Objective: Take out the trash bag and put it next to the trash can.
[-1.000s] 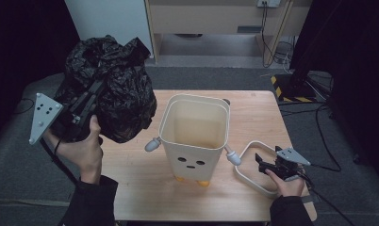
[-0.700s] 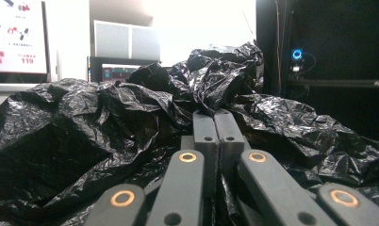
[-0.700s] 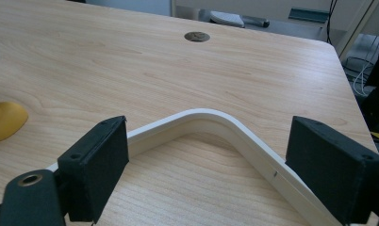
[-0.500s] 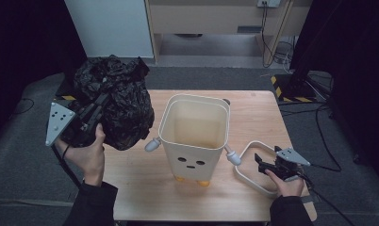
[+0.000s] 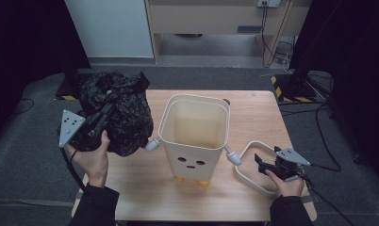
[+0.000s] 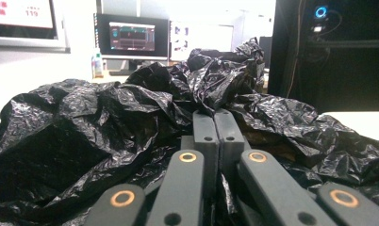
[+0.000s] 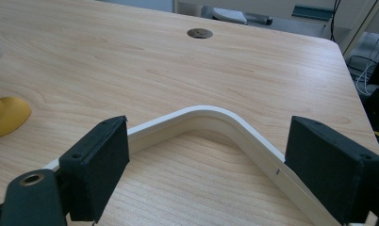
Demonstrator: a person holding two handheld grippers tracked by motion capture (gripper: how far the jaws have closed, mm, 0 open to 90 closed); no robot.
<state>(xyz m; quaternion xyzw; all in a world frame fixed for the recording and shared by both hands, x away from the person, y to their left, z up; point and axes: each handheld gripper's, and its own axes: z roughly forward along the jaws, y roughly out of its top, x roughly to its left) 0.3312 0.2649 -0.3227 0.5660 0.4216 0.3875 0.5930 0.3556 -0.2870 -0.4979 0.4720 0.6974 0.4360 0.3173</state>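
Observation:
A crumpled black plastic bag (image 5: 124, 101) hangs over the table's left edge, held up by my left gripper (image 5: 108, 114), which is shut on it. In the left gripper view the two jaws meet at the tips (image 6: 217, 123) with bag folds (image 6: 84, 141) bunched all around them. A cream bin (image 5: 194, 129) with a small face and yellow feet stands upright and open at the table's middle. A white rounded frame (image 5: 248, 178) lies flat to its right. My right gripper (image 5: 262, 165) rests there, open, its pads (image 7: 100, 162) either side of the frame's corner (image 7: 204, 115) without touching it.
The wooden table (image 5: 145, 188) has a round cable hole (image 7: 200, 33) near its far edge. One yellow foot (image 7: 6, 115) of the bin lies left of my right gripper. Cables (image 5: 319, 141) trail over the floor on the right, and a cabinet (image 5: 211, 19) stands behind.
My left gripper has come down with the black bag, which now hangs lower beside the bin. The right gripper and the frame have stayed put.

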